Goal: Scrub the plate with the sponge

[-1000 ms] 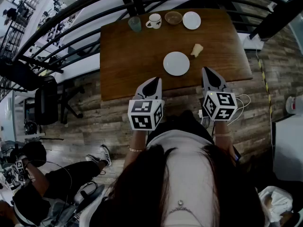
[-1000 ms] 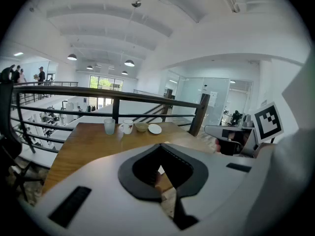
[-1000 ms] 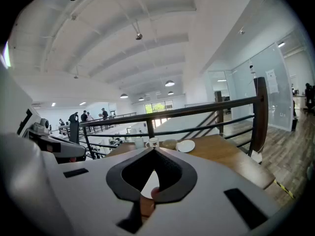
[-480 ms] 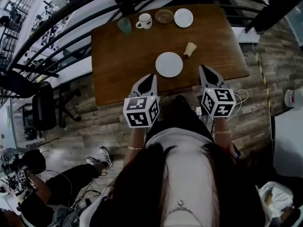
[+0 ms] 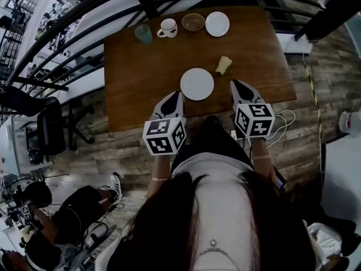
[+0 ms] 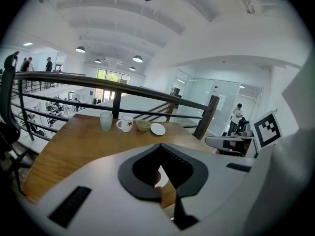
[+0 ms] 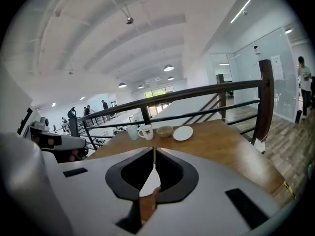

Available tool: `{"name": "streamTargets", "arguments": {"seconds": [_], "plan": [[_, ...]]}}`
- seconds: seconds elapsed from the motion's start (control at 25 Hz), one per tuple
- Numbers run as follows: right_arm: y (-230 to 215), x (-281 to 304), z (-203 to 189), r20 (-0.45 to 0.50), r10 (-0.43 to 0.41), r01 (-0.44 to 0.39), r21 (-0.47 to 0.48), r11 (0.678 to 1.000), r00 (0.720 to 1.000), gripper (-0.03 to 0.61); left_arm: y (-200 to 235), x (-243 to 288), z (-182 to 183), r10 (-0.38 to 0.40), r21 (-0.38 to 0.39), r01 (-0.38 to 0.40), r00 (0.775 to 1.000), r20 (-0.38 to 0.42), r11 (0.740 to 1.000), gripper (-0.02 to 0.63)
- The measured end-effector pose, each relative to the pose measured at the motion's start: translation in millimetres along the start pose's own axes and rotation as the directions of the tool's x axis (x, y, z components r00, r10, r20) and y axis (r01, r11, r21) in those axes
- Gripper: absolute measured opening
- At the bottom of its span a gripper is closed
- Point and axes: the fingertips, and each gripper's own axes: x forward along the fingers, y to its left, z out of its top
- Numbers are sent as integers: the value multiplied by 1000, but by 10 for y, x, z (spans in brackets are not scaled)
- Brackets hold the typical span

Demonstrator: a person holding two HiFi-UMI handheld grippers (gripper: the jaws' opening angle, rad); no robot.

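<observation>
A round white plate (image 5: 197, 84) lies on the wooden table (image 5: 135, 78) near its front edge. Just behind and to the right of it lies a small tan sponge (image 5: 223, 64). My left gripper (image 5: 175, 95) hangs over the table's front edge, left of the plate, shut and empty. My right gripper (image 5: 234, 83) is at the plate's right, below the sponge, also shut with nothing in it. In the left gripper view the shut jaws (image 6: 160, 143) point across the table. The right gripper view shows a sliver of the plate (image 7: 151, 180) through the gap behind its shut jaws (image 7: 153, 148).
Along the table's far edge stand a pale green glass (image 5: 143, 34), a white mug (image 5: 167, 27), a brown bowl (image 5: 193, 21) and a small white plate (image 5: 217, 23). A black railing (image 6: 118, 90) runs behind the table. White cables (image 5: 282, 123) hang off its right front corner.
Both grippers have moved forward from the floor side until their tips are over the table's front edge, either side of the plate. Both stay shut.
</observation>
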Motion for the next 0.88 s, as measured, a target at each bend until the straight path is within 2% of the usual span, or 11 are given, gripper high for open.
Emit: {"name": "streamTargets", "arguments": {"seconds": [0.88], "plan": [[-398, 852, -266, -156, 65, -50, 94, 994, 986, 43, 263, 610, -233, 48, -74, -52, 997, -54, 996, 9]]}}
